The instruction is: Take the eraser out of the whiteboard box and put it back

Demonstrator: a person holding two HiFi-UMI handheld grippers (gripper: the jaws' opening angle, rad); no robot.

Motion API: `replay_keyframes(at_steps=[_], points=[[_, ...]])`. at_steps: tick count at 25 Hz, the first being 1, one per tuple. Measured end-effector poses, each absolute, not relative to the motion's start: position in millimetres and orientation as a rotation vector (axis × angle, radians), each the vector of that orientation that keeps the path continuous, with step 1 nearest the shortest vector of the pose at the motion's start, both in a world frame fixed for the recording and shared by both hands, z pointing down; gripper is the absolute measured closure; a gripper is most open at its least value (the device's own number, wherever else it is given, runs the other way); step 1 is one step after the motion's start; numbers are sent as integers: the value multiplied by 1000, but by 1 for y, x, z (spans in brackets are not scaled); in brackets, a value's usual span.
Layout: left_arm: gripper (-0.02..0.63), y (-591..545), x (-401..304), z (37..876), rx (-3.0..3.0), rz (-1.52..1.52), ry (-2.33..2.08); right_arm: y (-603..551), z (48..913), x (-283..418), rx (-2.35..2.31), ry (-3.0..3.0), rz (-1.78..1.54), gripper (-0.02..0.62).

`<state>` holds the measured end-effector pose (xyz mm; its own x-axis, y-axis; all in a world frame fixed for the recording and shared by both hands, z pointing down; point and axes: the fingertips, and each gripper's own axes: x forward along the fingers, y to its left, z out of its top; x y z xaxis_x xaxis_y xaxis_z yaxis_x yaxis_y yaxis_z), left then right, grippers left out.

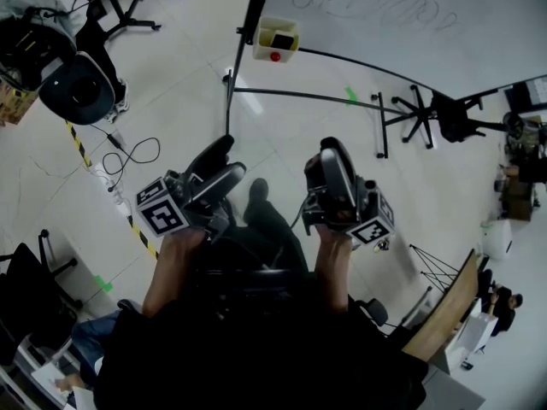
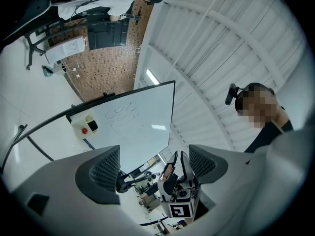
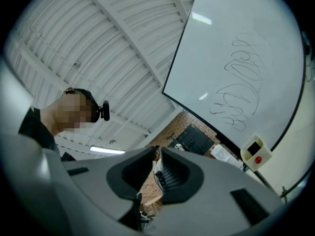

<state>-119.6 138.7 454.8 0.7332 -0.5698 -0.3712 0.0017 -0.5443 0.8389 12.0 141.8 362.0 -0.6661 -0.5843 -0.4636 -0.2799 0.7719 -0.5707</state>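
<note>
Left tongs [image 1: 224,159] stand with jaws wide apart and nothing between them. The right tongs [image 1: 332,156] have their jaws drawn nearly together, a thin slit of daylight showing between the pads, and they too are empty. Both are held out in front of the person, side by side and tilted upward toward the whiteboard [image 1: 410,24].

The cream whiteboard box [image 1: 275,39] hangs at the board's lower corner, well apart from both tongs. A dark block sits in its top pocket above a red dot, and this is most likely the eraser [image 1: 282,38], though it is too small here to be sure. By that reading the eraser is still in the box and the task is at its very start: the approach, with nothing grasped yet.

The next move, as I judge it, is to bring one pair of tongs up to the box and set its jaws either side of the dark block. The left tongs are the readier (already spread); the right would have to open first. The lift should then go up and out, so the eraser clears the box rim.
</note>
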Motion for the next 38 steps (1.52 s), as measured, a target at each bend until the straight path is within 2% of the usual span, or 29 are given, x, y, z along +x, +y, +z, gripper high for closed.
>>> replay_keyframes(at_steps=[38], points=[[176, 207, -36, 430, 2069, -756, -499, 211, 361, 76, -459, 2277, -721, 546]])
